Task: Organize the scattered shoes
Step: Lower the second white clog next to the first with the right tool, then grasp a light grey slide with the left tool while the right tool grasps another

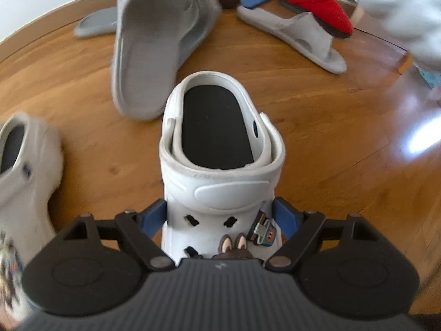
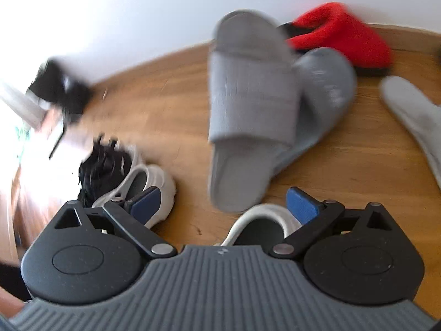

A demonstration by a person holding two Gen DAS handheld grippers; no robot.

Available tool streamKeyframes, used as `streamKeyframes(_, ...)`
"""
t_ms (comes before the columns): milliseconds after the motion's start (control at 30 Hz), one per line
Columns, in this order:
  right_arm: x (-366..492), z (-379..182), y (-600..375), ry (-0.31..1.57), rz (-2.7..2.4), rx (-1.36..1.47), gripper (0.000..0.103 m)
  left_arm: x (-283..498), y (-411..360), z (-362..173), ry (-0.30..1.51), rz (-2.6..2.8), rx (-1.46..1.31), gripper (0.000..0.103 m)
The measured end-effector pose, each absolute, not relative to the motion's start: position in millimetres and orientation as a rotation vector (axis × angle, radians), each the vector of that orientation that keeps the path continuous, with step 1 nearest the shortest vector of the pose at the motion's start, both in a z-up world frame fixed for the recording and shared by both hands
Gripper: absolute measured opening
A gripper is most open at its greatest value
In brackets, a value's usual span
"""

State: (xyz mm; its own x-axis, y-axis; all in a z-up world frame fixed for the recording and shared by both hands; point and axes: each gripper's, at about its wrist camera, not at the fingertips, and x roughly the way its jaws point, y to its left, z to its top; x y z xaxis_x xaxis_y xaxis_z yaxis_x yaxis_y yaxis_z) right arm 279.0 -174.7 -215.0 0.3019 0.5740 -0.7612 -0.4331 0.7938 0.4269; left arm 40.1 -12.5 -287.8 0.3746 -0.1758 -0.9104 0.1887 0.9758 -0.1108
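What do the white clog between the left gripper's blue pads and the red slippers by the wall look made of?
The white clog with the black insole looks like moulded foam resin with a matte finish: smooth one-piece walls, punched vent holes and clip-on charms. The red slippers look like soft felt or fleece over a dark sole, fuzzy and without shine; blur leaves the exact fabric open.

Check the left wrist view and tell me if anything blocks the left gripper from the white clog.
Nothing visible does. The left gripper already straddles the white clog at its toe, one blue pad on each side.
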Motion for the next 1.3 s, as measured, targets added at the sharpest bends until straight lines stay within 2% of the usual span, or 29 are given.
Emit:
streamKeyframes(100,279,-210,-175,1.071,0.651,0.191,0.099,29,5,-284,1.148,-0.182,0.027,0.082)
streamKeyframes(267,247,-239,-185,1.212,0.636,0.285,0.101,30,32,-273,1.167,-0.155,0.014,0.080)
streamKeyframes(433,213,-272,-164,1.362,0.622,0.314,0.102,20,49,-222,1.126,-0.216,0.102,0.082)
streamKeyframes(567,198,-293,-139,1.477,0.567,0.338,0.102,6,77,-183,1.254,-0.204,0.130,0.082)
streamKeyframes(667,194,-302,-127,1.493,0.554,0.427,0.102,3,97,-148,1.400,-0.099,0.160,0.082)
streamKeyframes(733,192,-300,-118,1.477,0.558,0.414,0.102,-1,120,-101,1.431,0.019,0.166,0.082)
streamKeyframes(767,192,-299,-113,1.466,0.545,0.387,0.097,0,123,-88,1.421,0.055,0.153,0.082)
streamKeyframes(800,192,-298,-108,1.454,0.530,0.356,0.071,0,130,-63,1.381,0.111,0.108,0.084)
streamKeyframes(867,195,-305,-100,1.449,0.509,0.358,0.054,-2,137,-24,1.254,0.183,-0.002,0.091)
streamKeyframes(1000,207,-326,-100,1.452,0.451,0.467,0.047,6,145,10,1.162,0.281,-0.141,0.091)
streamKeyframes(1067,210,-331,-97,1.447,0.445,0.482,0.047,17,141,18,1.126,0.270,-0.206,0.091)
streamKeyframes(1167,213,-320,-100,1.428,0.512,0.421,0.050,31,127,17,1.128,0.254,-0.157,0.091)
streamKeyframes(1267,223,-291,-117,1.308,0.597,0.336,0.089,33,129,15,1.171,0.196,-0.207,0.091)
streamKeyframes(1300,228,-278,-125,1.248,0.622,0.306,0.092,35,128,15,1.188,0.178,-0.231,0.091)
